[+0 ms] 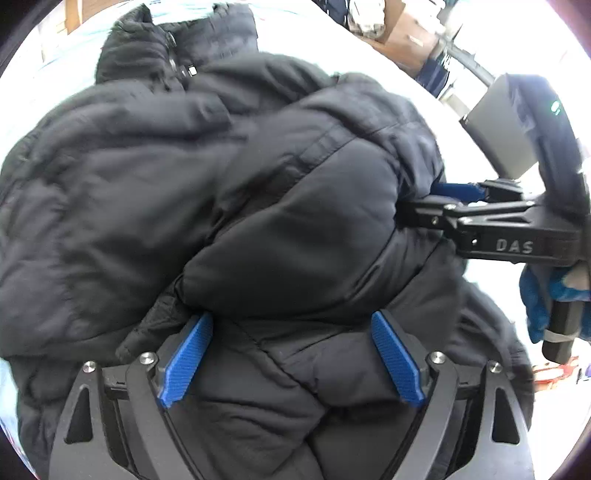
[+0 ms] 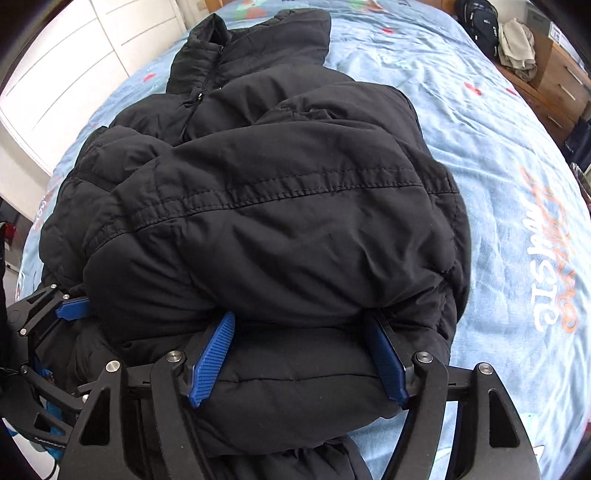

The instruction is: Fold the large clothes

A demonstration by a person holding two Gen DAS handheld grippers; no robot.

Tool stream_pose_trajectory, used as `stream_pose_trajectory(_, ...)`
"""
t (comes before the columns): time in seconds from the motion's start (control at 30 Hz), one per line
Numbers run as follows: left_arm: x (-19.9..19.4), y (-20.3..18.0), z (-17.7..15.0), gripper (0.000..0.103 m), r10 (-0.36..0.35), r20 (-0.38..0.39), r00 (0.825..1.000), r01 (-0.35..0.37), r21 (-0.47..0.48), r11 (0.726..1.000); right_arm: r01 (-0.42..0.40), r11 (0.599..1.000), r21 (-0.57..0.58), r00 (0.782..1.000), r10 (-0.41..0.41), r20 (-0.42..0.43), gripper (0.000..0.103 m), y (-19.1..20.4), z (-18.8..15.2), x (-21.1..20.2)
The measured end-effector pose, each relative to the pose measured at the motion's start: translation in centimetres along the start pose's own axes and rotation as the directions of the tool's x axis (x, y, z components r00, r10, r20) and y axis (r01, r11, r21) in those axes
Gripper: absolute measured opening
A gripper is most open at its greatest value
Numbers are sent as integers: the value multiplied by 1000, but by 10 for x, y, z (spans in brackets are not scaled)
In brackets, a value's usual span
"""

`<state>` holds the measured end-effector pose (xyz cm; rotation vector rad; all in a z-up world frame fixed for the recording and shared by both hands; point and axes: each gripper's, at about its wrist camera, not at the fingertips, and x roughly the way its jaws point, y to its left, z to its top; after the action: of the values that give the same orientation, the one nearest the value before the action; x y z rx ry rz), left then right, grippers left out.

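One black puffer jacket (image 2: 266, 221), bunched in thick folds, lies on the bed and fills the centre of both views. Its collar and zip point to the upper left of the frame.

Two grippers, each with two blue fingers. Left gripper (image 1: 291, 354): fingers spread wide, one each side of a padded fold at the jacket's near edge; fabric bulges between them, whether it is pinched I cannot tell. Right gripper (image 2: 301, 360): fingers likewise wide, straddling a thick roll of the jacket at lower centre; grip not confirmed. In the left view the right gripper enters from the right edge with its tips buried in the fabric.

Surface: one light blue bedsheet (image 2: 517, 192) with orange and white lettering at right. Room: white drawers (image 2: 74, 55) upper left; wooden dresser (image 2: 561, 85) upper right, with a dark backpack (image 2: 478, 22) beside it.
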<state>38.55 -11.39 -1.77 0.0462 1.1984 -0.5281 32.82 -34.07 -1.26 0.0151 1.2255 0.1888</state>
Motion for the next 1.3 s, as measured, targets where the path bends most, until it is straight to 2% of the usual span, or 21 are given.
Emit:
stream_pose_trajectory(0.13, -42, 9, 16, 88, 8, 111, 994, -8, 2, 1000, -26, 999, -42, 995, 30, 94, 70, 5, 11, -43)
stream_pose_trajectory(0.27, -29, 24, 43, 88, 55, 125, 991, -56, 7, 998, -8, 999, -51, 989, 16, 145, 70, 8, 38, -52)
stream_pose_trajectory(0.33, -10, 34, 50, 89, 66, 105, 992, -66, -5, 998, 2, 1000, -31, 990, 2, 139, 70, 4, 50, -37)
stream_pose_trajectory(0.43, 11, 43, 47, 90, 44, 89, 995, -40, -37, 998, 27, 1000, 15, 995, -28, 91, 70, -7, 57, -6)
stream_pose_trajectory(0.57, 22, 51, 41, 94, 23, 90, 996, -18, -55, 998, 37, 997, 68, 998, -40, 52, 72, -17, 49, 23)
stream_pose_trajectory(0.83, 37, 45, 40, 103, 41, 93, 995, -39, -22, 999, 50, 995, 83, 997, -55, 63, 76, -18, 44, 43)
stream_pose_trajectory(1.13, 39, 41, 38, 103, 57, 99, 994, -56, -7, 998, 62, 994, 95, 994, -70, 85, 81, -16, 37, 53)
stream_pose_trajectory(1.3, 33, 39, 45, 103, 34, 51, 998, -34, 17, 999, 75, 993, 86, 996, -79, 51, 82, -13, 42, 44)
